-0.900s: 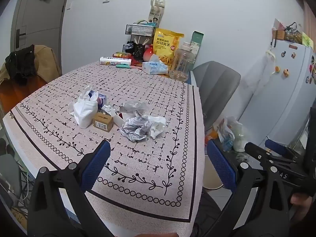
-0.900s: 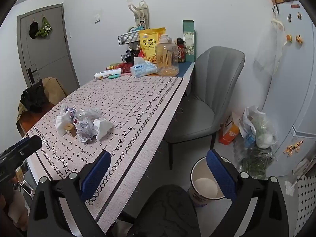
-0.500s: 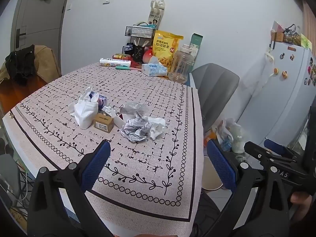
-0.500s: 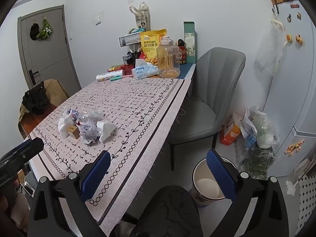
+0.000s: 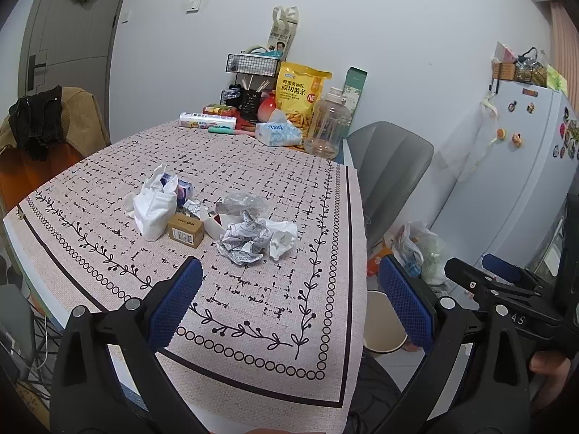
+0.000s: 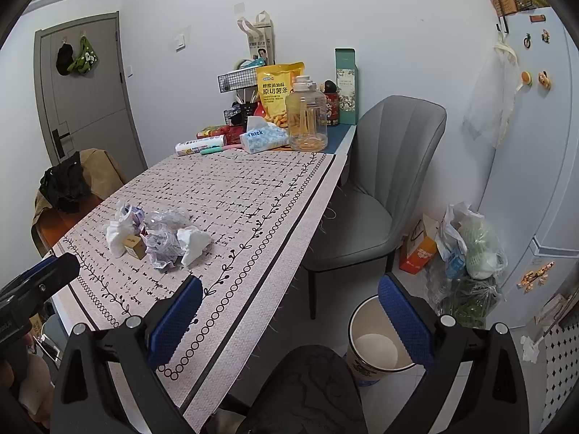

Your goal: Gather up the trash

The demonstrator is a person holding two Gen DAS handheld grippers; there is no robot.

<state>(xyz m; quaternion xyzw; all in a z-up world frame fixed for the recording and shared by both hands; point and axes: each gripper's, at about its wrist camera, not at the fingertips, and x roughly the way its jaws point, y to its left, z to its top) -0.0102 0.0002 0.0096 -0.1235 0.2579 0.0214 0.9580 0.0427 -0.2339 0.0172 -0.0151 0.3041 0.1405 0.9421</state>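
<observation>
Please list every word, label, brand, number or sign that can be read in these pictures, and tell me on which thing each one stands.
"原切薯条" with "NE": on the yellow snack bag.
"Thick": on the blue tissue pack.
"4S": on the right gripper body, seen from the left wrist.
Too small or blurred to read: the print on the small cardboard box, the white roll, the hanging paper bag and the green carton.

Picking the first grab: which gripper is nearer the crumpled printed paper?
Left. The left gripper hangs open over the tablecloth just short of the crumpled printed paper. The right gripper is open off the table's right edge, above the bin.
</observation>
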